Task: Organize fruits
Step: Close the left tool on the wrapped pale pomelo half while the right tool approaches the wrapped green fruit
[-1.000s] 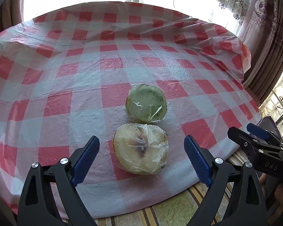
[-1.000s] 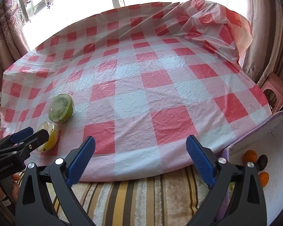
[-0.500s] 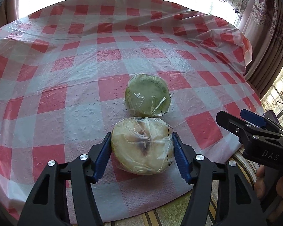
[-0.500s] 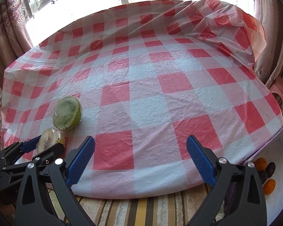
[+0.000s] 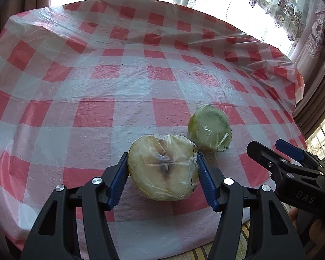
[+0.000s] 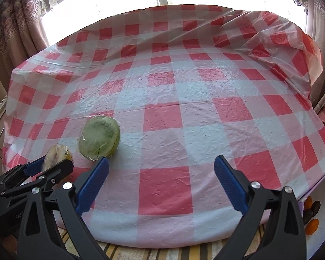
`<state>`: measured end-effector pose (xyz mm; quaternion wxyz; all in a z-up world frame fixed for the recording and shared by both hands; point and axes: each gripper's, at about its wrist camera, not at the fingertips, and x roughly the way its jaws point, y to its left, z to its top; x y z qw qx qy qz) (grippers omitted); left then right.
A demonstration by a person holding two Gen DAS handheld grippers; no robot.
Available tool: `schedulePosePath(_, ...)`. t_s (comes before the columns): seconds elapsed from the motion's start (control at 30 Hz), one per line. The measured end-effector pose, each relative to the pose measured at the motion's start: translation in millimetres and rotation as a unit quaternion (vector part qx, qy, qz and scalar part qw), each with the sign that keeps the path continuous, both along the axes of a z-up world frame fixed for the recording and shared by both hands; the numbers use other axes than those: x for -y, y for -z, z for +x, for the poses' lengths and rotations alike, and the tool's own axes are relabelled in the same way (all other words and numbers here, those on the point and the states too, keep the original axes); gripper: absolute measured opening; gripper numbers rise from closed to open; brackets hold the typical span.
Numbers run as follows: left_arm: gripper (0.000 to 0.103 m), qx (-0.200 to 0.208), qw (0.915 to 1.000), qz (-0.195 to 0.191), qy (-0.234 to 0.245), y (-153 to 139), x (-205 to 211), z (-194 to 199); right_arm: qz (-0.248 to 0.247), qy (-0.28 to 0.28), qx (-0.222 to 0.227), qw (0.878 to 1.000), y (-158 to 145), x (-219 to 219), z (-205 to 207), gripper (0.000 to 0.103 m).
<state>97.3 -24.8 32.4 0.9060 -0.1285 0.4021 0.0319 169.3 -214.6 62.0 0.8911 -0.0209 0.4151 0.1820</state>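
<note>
Since a second ago, my left tongs [image 5: 162, 173] have closed on the wrapped apple half [image 5: 163, 168], cut face up, at the desk [image 5: 97, 112] near edge. My right tongs [image 6: 161, 183] stand apart, empty. Only the right view shows small fruits [image 6: 312, 213] beside the desk; wrapped green half [image 6: 99, 139] lies adjacent.

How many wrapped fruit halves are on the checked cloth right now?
2: the pale half sits between the left gripper pads; the green half lies just beyond it.
</note>
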Motion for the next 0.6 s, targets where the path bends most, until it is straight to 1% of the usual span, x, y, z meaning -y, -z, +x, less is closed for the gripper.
schedulePosePath(0.33,0.059,0.002,0.9984,0.001,-0.057,3,-39,-2,-0.006,-0.040,0.003,0.999,0,-53,6,0.098)
schedulePosePath(0.47,0.059,-0.001,0.9973,0.002,-0.074,6,-50,-4,-0.010,-0.045,0.004,0.999,2,-67,8,0.098)
schedulePosePath(0.6,0.059,0.001,0.9968,0.003,-0.080,6,-55,-7,-0.014,-0.043,-0.003,0.999,7,-73,13,0.098)
